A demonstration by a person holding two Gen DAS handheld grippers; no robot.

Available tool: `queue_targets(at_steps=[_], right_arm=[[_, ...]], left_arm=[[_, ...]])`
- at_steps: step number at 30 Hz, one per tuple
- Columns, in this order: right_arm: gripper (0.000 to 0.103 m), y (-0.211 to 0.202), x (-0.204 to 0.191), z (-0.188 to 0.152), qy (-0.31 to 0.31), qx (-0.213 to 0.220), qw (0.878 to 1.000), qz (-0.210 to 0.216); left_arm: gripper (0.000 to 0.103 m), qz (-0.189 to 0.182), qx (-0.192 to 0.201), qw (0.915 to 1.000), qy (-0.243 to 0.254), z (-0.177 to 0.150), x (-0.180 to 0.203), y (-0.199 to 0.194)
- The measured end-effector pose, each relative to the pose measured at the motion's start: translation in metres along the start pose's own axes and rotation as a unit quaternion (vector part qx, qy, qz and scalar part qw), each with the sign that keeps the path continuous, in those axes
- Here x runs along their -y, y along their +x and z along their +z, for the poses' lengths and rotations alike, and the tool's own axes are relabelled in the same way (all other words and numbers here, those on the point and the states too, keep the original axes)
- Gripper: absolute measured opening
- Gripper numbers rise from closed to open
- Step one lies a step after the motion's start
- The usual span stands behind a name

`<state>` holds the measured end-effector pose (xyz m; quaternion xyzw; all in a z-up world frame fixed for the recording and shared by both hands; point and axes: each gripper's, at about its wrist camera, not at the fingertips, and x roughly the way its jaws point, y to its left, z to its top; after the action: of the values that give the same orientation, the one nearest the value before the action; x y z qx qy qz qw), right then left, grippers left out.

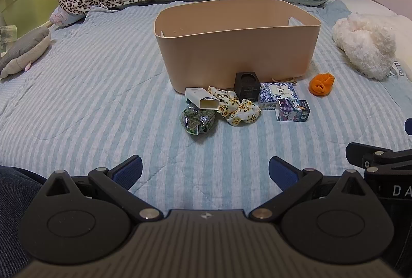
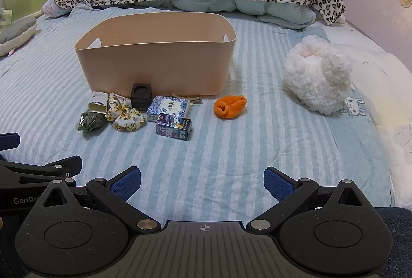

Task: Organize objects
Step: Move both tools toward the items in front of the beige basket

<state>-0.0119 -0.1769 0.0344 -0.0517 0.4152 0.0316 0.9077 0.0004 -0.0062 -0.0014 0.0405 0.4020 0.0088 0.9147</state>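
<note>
Small items lie in a loose cluster on the striped bedspread point(image 1: 103, 97), directly at the foot of the beige bin's point(image 1: 237, 53) near wall. Left to right in the left wrist view: white box point(image 1: 202, 98) leaning over a green packet point(image 1: 197, 120), floral scrunchie point(image 1: 238, 108), black cube point(image 1: 246, 86) touching the bin wall, blue-white patterned box point(image 1: 276, 95), purple cartoon box point(image 1: 293, 110). An orange sock point(image 1: 321, 84) sits apart, to the right of the cluster.

Key relation: the cluster is straight ahead of the left gripper point(image 1: 205, 169), well apart from it. From the right gripper point(image 2: 202, 180) the cluster lies ahead and to the left; the orange sock is nearly dead ahead. Judgement: left hand is better lined up for the white box and scrunchie, right hand for the sock and the purple box. The purple box's long axis runs roughly across both views, so a grasp from the front would span its short side.

Both grippers: fingers spread wide, nothing between them, hovering low over the bedspread side by side.

Container: the bin stands upright, open-topped. Visible inner walls are bare; the floor is hidden by the near wall, contents cannot be confirmed.

Task judged barely begun.
</note>
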Motion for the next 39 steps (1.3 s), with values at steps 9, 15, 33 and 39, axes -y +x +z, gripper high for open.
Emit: queue_targets(at_steps=[9,15,33,39], right_arm=[[0.103,0.0010,0.0017,0.0012,0.004,-0.004,1.000,0.002],[0.103,0.0012,0.0014,0.0013,0.004,-0.004,1.000,0.002],[0.103,0.0019,0.0007,0.0039,0.002,-0.005,1.000,0.003],[0.103,0.0031,0.0008,0.0060,0.002,-0.006,1.000,0.004]], left_arm=[[0.103,-0.001,0.000,1.0000,0.001,-0.0003,-0.0002,0.0001],[0.103,0.000,-0.001,1.0000,0.002,-0.0006,-0.0002,0.0010],[0.103,0.001,-0.002,1.0000,0.000,-0.0008,-0.0020,0.0036],[0.103,0.000,-0.004,1.0000,-0.003,0.0003,-0.0028,0.0053]])
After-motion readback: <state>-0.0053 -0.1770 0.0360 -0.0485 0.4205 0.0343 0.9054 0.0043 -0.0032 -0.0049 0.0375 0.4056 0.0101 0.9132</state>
